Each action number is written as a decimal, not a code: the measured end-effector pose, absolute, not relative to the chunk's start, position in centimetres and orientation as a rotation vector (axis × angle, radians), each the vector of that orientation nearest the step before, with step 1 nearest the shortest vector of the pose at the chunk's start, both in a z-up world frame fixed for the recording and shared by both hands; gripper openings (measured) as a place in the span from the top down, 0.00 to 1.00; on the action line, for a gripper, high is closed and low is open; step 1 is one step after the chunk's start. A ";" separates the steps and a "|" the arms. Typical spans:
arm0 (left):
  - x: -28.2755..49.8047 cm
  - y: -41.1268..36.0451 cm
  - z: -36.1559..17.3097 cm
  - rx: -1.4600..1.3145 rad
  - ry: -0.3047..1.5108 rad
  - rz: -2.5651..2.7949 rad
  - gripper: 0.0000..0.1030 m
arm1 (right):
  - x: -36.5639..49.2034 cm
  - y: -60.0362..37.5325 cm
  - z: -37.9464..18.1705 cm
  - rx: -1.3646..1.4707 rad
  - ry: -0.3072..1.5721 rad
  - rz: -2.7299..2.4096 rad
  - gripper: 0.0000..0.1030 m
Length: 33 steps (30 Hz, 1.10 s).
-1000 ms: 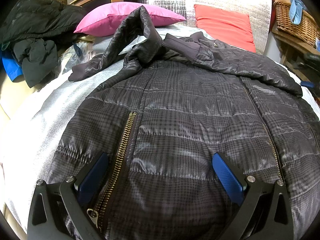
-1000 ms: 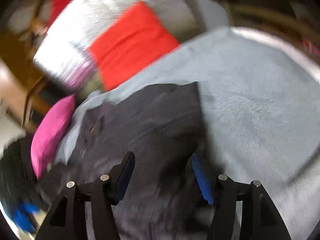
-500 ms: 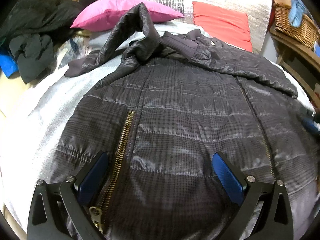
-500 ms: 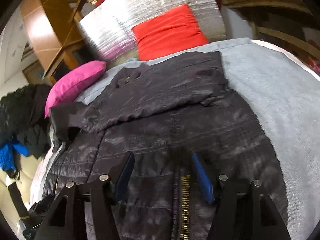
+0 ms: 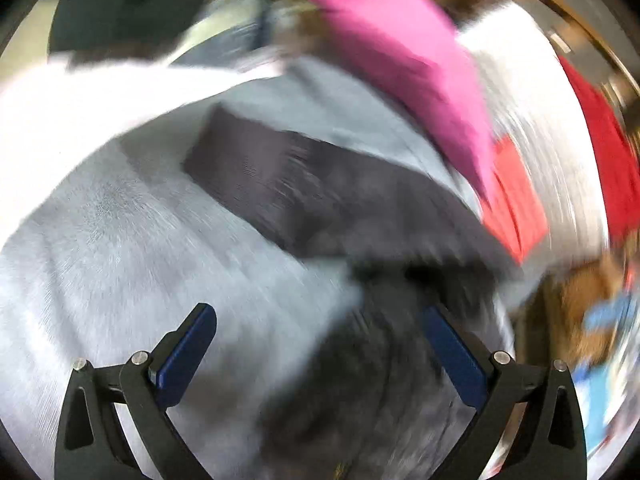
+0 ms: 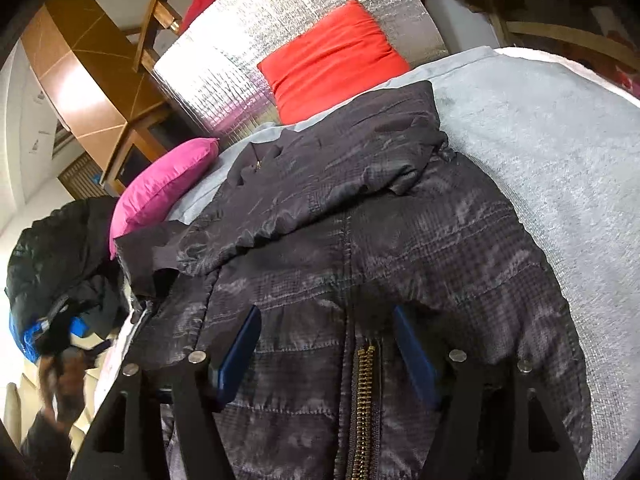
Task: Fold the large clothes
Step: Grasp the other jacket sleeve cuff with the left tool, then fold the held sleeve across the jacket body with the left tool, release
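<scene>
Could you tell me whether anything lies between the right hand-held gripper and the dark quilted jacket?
Nothing visible does. The right hand-held gripper sits open directly over the jacket, its fingers either side of the brass zipper, with no other item between.

Bare grey bedcover (image 6: 560, 168) lies open right of the right gripper (image 6: 326, 344); pink pillow (image 6: 168, 184) and dark clothes pile (image 6: 52, 256) crowd its left.

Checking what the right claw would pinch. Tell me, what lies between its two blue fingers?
In the right wrist view, the jacket's quilted front with its brass zipper lies between the open right claw's fingers.
</scene>
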<state>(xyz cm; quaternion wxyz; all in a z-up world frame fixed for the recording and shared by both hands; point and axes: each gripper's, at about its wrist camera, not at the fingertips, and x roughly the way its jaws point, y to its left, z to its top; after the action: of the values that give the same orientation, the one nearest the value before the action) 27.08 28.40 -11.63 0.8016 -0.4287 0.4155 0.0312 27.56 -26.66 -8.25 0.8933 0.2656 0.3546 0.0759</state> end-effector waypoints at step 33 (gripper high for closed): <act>30.1 19.7 22.7 -0.325 0.365 0.193 0.95 | 28.0 -27.0 -8.6 0.593 0.716 0.201 0.30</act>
<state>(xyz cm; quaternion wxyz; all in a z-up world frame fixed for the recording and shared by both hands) 30.12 19.68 22.71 0.9657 -0.1605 0.1805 0.0953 27.99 -27.00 -8.56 0.8891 0.2853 0.3446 0.0968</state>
